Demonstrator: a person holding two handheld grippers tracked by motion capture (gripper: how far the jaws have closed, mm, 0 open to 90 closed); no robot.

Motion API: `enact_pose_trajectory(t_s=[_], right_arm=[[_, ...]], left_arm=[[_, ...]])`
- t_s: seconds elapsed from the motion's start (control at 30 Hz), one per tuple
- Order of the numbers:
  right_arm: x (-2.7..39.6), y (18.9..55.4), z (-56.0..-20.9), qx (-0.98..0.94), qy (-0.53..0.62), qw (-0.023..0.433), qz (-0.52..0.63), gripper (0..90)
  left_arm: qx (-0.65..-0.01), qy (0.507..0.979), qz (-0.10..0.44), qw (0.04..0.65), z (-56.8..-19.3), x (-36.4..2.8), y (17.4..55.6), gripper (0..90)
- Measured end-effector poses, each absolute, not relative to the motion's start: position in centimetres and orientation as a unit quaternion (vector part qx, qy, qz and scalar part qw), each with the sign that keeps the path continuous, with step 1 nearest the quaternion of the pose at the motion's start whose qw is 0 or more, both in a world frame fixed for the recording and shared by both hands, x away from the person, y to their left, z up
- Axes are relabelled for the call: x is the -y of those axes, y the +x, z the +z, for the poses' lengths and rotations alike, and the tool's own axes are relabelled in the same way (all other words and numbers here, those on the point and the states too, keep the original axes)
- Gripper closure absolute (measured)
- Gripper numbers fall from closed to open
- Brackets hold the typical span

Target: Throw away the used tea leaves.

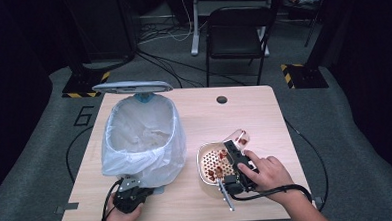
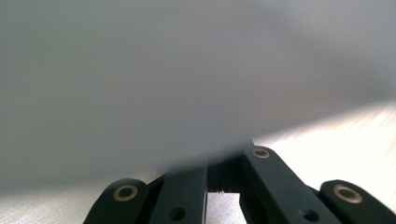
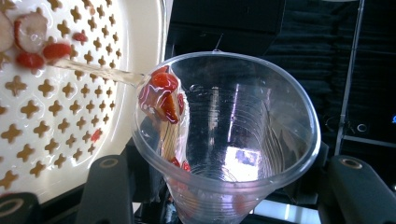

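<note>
My right gripper (image 1: 235, 147) (image 3: 224, 186) is shut on a clear plastic cup (image 1: 240, 137) (image 3: 233, 140), tipped on its side over a cream perforated strainer (image 1: 202, 160) (image 3: 70, 121). Red fruit pieces (image 3: 163, 91) cling to the cup's inner wall, and a thin stream of liquid runs from its rim onto the strainer. More red bits (image 1: 216, 167) lie in the strainer. My left gripper (image 1: 130, 192) (image 2: 219, 165) rests on the table at the foot of a bin lined with a white bag (image 1: 140, 138) (image 2: 163, 74). Its jaws sit close together, with the tips hidden behind the blurred bag.
The bin's grey lid (image 1: 132, 87) stands open at the back. The wooden table (image 1: 204, 110) has a cable hole (image 1: 221, 99) near its far edge. A black chair (image 1: 235, 33) and floor cables lie beyond the table.
</note>
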State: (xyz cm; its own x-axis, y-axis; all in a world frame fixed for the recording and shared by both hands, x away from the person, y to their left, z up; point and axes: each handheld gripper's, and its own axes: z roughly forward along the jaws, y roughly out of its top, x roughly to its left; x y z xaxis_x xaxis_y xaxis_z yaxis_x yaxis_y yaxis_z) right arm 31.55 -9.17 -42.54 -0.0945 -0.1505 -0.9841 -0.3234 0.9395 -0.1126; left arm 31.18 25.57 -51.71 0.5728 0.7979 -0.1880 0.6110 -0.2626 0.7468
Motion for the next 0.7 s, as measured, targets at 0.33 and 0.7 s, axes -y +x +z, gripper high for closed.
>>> enact_pose_trajectory(t_s=[0.33, 0.7], right_arm=[[9.17, 31.39, -42.58, -0.725, -0.183, 0.662, 0.054, 40.7], [8.99, 31.09, -42.91, -0.706, -0.227, 0.671, 0.022, 40.6]], left_arm=[[-0.448, 0.786, 0.114, 0.410, -51.72, -25.56, 31.17, 90.0], [-0.448, 0.786, 0.114, 0.410, -51.71, -25.56, 31.17, 90.0]])
